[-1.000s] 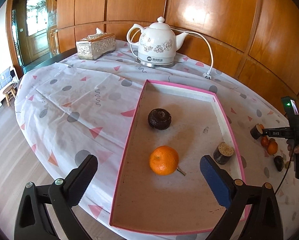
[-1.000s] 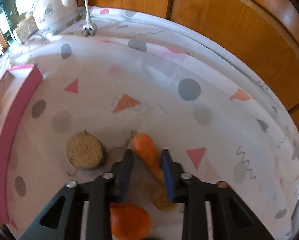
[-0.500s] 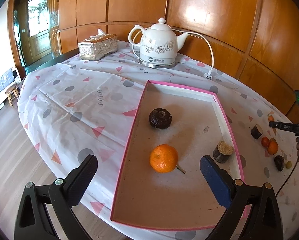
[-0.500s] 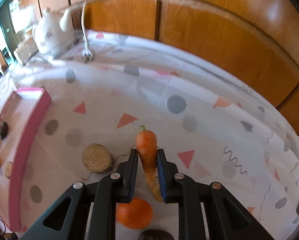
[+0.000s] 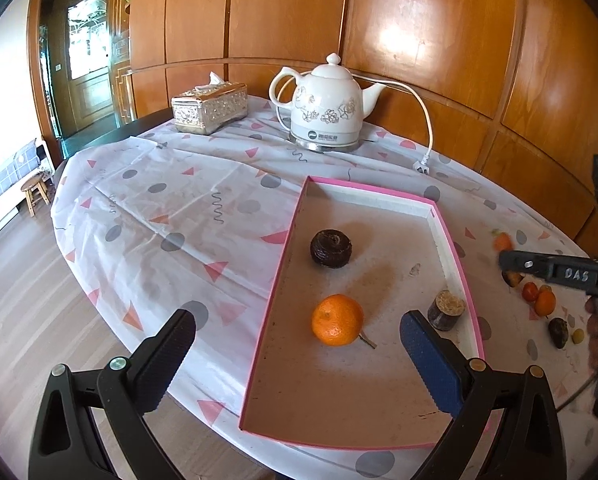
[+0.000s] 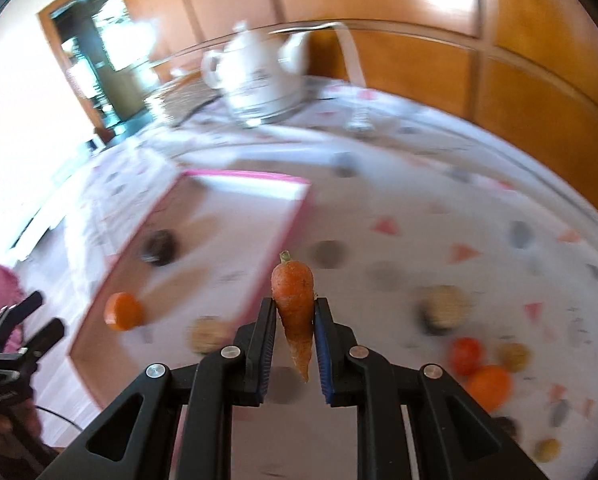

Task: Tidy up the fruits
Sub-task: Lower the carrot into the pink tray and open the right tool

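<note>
Fingers point(image 6: 266, 332) gripping carrot point(image 6: 293, 300), tray point(image 5: 455, 240) holding orange point(image 5: 337, 320)

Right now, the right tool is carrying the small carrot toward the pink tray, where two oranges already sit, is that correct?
Not quite: the pink tray holds only one orange, as the left wrist view shows. The rest stands: the right tool is shut on the small carrot.

You face glossy wood-panelled walls point(image 5: 419, 32), a glazed wooden door point(image 5: 87, 60) and pale plank flooring point(image 5: 27, 300).
</note>
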